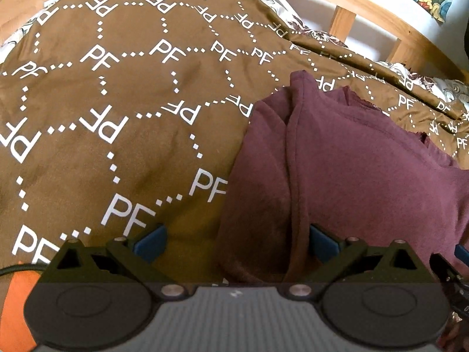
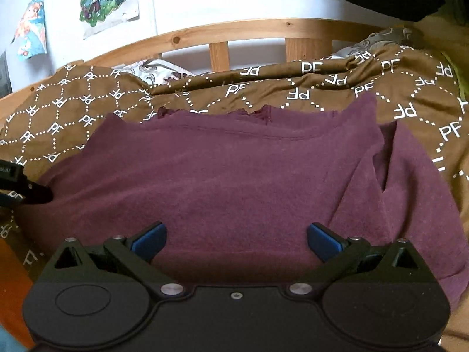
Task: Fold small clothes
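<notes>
Left wrist view is showing, from left to right, the brown patterned bedspread (image 1: pixel 117 94), then the maroon garment (image 1: pixel 366 170) lying on the bed, with a wooden bed frame (image 1: pixel 346 0) curving behind. The left hand-held gripper (image 1: pixel 237 243) is standing with its jaws wide, holding nothing; its left blue pad is hovering over bare bedspread, and its right pad is sitting over the garment's left side, where a seam is running toward the camera. Whether that pad is touching the cloth cannot be told.

Right wrist view is showing the left tool's dark tip at the far left edge, then the garment (image 2: pixel 228 176) spread broadly across the bedspread (image 2: pixel 410 94), with a flap doubled over on its right side. The right hand-held gripper (image 2: pixel 236 242) is gaping fully wide above the near part of the cloth, gripping nothing.

As a judgement, folding is looking barely begun: the sides are lying turned in, but the body is lying open, and the lengthwise folds are remaining.

Only the right view is revealing the frayed far edge in full, the right-hand flap and the wall posters (image 2: pixel 108 0); only the left view is revealing the garment's left border and the wide stretch of bare bedspread beside it.
</notes>
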A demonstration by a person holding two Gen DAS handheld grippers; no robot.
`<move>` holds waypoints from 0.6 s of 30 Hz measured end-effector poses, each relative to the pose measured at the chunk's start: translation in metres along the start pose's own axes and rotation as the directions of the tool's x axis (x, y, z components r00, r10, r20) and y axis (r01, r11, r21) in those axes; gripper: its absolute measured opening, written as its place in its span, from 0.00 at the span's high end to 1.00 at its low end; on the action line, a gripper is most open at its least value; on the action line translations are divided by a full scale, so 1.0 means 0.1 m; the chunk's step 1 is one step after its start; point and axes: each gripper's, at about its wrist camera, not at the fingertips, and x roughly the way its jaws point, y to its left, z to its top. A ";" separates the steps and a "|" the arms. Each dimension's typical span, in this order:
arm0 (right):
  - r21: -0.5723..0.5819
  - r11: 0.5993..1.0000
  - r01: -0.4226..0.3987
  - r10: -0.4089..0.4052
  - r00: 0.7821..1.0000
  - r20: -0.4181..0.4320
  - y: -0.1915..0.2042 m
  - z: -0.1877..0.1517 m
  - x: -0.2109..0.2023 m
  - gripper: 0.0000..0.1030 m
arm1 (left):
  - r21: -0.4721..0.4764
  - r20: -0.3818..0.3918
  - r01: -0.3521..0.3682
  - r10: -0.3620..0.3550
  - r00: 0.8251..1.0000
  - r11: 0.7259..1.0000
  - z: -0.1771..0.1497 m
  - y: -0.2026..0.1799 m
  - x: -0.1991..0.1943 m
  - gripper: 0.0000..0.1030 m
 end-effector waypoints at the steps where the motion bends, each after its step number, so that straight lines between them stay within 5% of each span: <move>1: 0.004 1.000 -0.004 0.004 1.000 0.003 -0.01 -0.01 -0.01 0.00 | -0.001 -0.001 -0.002 0.002 1.000 1.000 0.00 0.00 0.00 0.01; 7: 0.040 0.999 -0.020 0.019 0.999 0.032 -0.09 0.02 -0.07 0.00 | -0.006 -0.003 -0.013 0.013 1.000 1.000 -0.01 -0.01 0.01 0.01; 13: 0.107 0.993 0.039 -0.051 0.993 0.110 -0.35 0.10 -0.23 0.01 | -0.005 -0.001 -0.011 0.011 1.000 1.000 0.00 -0.01 0.03 0.01; 18: 0.004 0.995 0.101 -0.101 0.985 0.137 -0.09 0.08 -0.29 0.01 | -0.006 0.005 -0.009 0.009 1.000 1.000 -0.01 -0.01 0.02 0.01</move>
